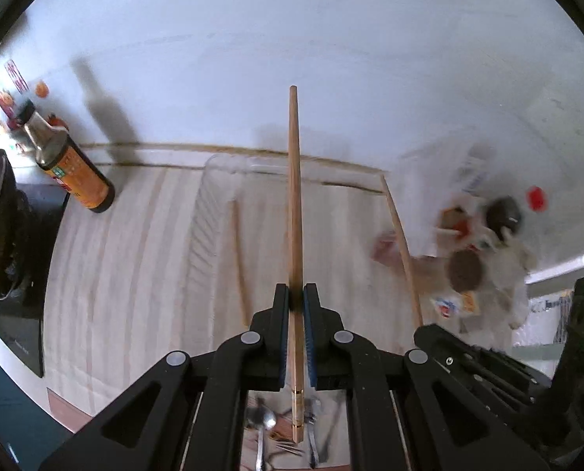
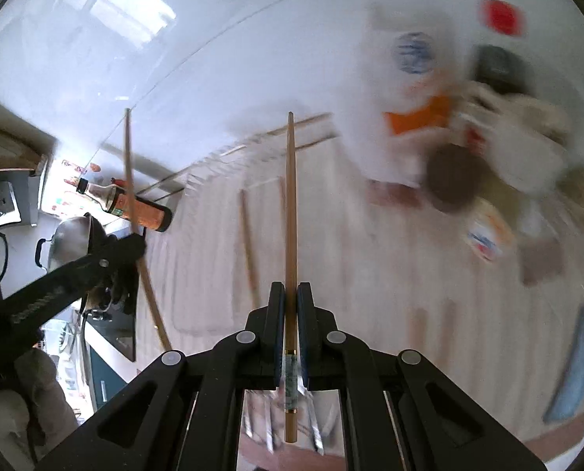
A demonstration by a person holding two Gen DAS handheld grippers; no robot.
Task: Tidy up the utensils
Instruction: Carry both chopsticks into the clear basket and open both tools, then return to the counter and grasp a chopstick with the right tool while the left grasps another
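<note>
We cannot identify the blurred clutter (image 2: 468, 149) at right, nor the cutlery (image 1: 268, 431) behind our grippers.

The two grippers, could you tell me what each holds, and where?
Each holds one chopstick near its thick end: left gripper on chopstick; right gripper likewise.

both cameras sit just behind their jaws, looking forward and down along them at the pale wooden counter (image 1: 135, 274) close below. each faces the white wall. they share the sauce bottle (image 1: 72, 165) (far left in the right wrist view), the clear tray (image 1: 221, 212) and the blurred clutter (image 2: 468, 137) at right.
</note>
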